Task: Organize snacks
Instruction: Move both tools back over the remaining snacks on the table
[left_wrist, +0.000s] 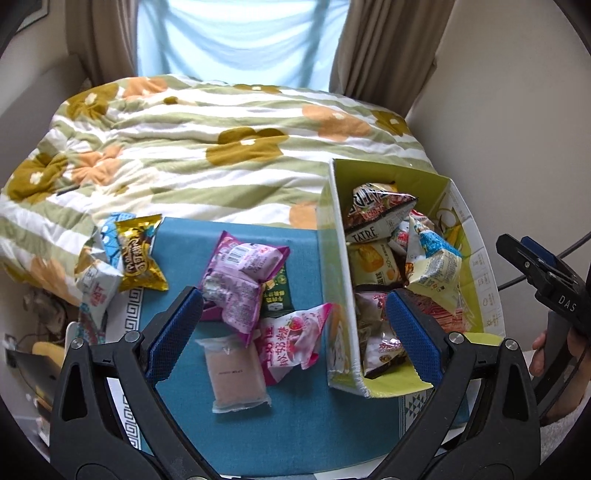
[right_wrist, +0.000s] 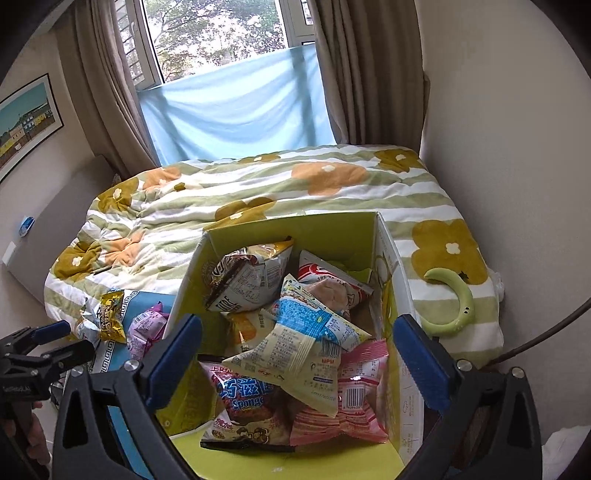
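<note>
Both tools released, right tool (right_wrist: 297, 356) over the box (right_wrist: 388, 280), left tool (left_wrist: 295, 330) probably next grasps the pink packet (left_wrist: 240, 280) ahead.

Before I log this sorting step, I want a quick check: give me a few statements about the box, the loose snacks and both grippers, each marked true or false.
1. The box already holds several snack packets. True.
2. The right gripper grips a packet. False: its fingers are open and hold nothing.
3. Snacks still lie on the blue mat outside the box. True.
4. The left gripper is shut. False: it is open and holds nothing.
5. The gold packet is inside the box. False: it lies at the mat's far left edge.
</note>
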